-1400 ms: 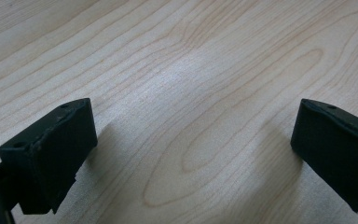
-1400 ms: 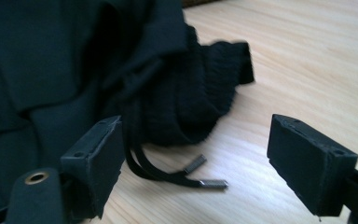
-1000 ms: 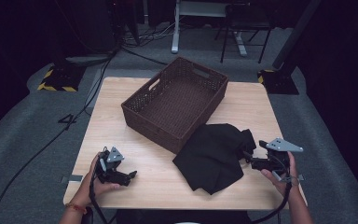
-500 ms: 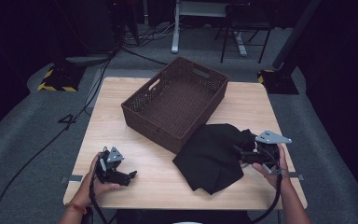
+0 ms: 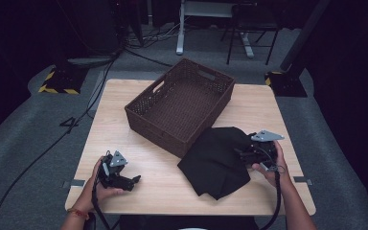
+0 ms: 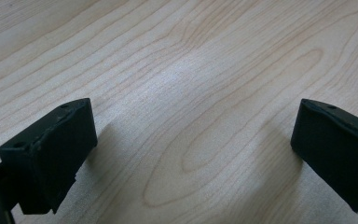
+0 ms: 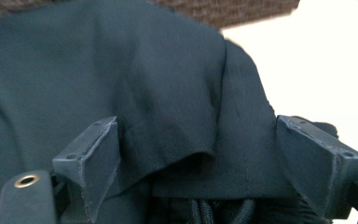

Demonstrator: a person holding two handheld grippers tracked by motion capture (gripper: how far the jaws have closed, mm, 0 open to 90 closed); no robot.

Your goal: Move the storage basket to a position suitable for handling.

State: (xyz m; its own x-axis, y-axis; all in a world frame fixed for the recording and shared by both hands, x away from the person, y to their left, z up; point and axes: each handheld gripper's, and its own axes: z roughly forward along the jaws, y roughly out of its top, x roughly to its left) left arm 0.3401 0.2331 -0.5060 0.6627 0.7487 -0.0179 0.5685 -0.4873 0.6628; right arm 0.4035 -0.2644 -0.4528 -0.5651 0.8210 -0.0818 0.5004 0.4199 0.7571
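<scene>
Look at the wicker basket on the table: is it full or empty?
Empty. The high view shows the bare woven floor of the basket; the black cloth lies outside it, on the table against its near wall.

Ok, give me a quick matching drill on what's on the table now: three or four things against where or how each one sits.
Things:
1. basket
2. black cloth
3. left tool
4. right tool

States:
A. open, over bare wood at the near left
B. open, with a fold of fabric between its jaws
C. empty, at the middle of the table
D. crumpled, lying against the basket's near corner

Pairs: 1-C, 2-D, 3-A, 4-B
</scene>
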